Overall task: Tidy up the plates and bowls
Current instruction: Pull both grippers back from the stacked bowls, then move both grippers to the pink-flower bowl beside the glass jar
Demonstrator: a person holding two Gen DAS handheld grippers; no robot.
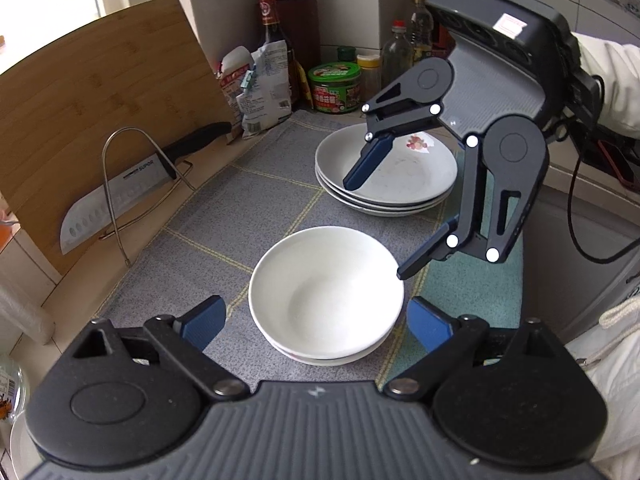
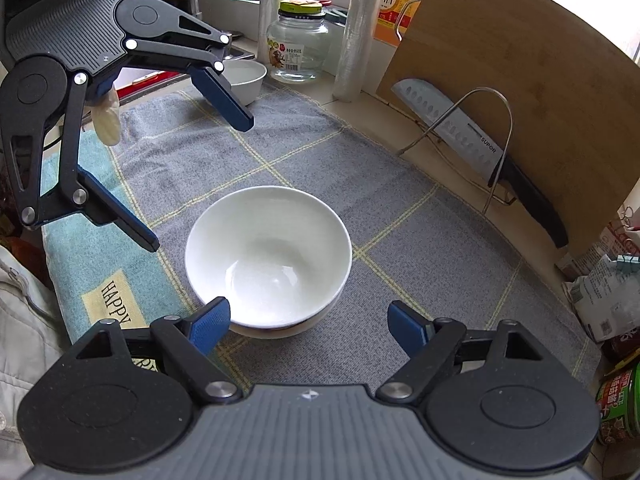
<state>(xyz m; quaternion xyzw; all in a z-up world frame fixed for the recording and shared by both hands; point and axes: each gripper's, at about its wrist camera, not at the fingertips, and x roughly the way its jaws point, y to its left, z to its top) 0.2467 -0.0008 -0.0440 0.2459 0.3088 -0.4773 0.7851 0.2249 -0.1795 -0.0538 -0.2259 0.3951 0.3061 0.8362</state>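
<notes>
Bowls and plates on grey checked cloth

White bowls [image 1: 326,296] nested upright, two at least; stack of white shallow plates [image 1: 386,168] near behind, top one with floral motif.

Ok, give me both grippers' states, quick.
Left gripper: open, holding nothing, fingers either side of the stacked bowls without touching.
Right gripper: open, holding nothing.

a home kitchen: cutting board [image 1: 92,120], knife [image 1: 132,188], sauce bottles [image 1: 272,36] on the counter.
</notes>
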